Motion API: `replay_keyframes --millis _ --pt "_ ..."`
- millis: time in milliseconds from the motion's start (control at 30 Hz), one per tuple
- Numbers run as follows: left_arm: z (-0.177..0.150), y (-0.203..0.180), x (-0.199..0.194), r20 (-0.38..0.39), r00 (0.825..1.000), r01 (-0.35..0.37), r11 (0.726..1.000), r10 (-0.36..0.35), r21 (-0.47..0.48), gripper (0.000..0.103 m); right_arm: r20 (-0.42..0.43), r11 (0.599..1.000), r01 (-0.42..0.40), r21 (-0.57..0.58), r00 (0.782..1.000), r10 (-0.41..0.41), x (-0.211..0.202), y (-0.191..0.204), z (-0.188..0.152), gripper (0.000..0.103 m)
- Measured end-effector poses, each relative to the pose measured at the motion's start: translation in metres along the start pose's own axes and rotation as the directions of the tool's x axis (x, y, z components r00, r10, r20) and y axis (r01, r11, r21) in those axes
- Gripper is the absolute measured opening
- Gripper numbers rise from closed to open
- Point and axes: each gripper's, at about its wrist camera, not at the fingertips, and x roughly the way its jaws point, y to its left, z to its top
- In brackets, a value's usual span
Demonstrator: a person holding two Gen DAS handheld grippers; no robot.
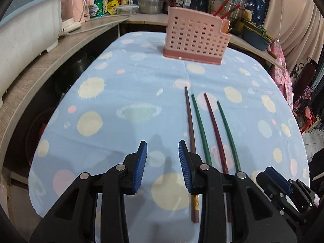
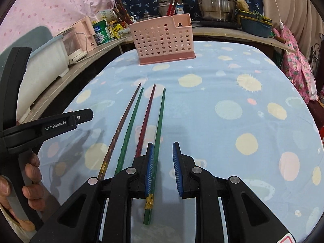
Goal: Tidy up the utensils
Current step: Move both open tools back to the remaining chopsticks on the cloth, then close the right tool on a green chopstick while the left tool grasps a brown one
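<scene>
Several chopsticks lie side by side on the blue cloth: a brown one [image 1: 190,125] [image 2: 123,119], a green one [image 1: 200,127] [image 2: 131,125], a dark red one [image 1: 215,129] [image 2: 146,119] and another green one [image 1: 228,135] [image 2: 159,125]. A pink perforated utensil holder [image 1: 194,38] [image 2: 164,40] stands at the far end. My left gripper [image 1: 163,151] is open and empty, just left of the brown chopstick. My right gripper [image 2: 163,154] is open, its left finger over the rightmost green chopstick's near end.
The table cloth [image 1: 121,93] is light blue with planets. A shelf on the left carries a white tub [image 1: 28,32], a pink appliance and bottles. Steel pots [image 2: 214,2] and a blue basin stand behind. Pink cloth hangs at the right.
</scene>
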Motion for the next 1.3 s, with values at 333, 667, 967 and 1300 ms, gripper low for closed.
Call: replay_keyframes --millis 333,667,967,1300 --pt "-0.035 -0.004 0.006 -0.065 0.998 0.009 1.000 -0.007 0.021 0.031 -0.065 1.000 -0.011 -0.002 0.998 0.011 0.005 0.007 -0.032 0.020" --pt "-0.042 -0.004 0.005 -0.080 0.996 0.033 0.999 -0.031 0.022 0.031 -0.063 1.000 0.006 -0.020 0.998 -0.007 0.003 0.010 -0.039 0.017" --pt "-0.049 -0.009 0.005 -0.095 0.994 0.055 0.998 -0.052 0.031 0.034 -0.055 0.999 0.027 -0.019 0.998 -0.028 0.003 0.006 -0.041 0.008" --pt "-0.052 -0.013 0.001 -0.097 0.993 0.076 0.997 -0.073 0.029 0.037 -0.053 0.999 0.028 -0.020 0.998 -0.029 0.003 0.007 -0.041 0.008"
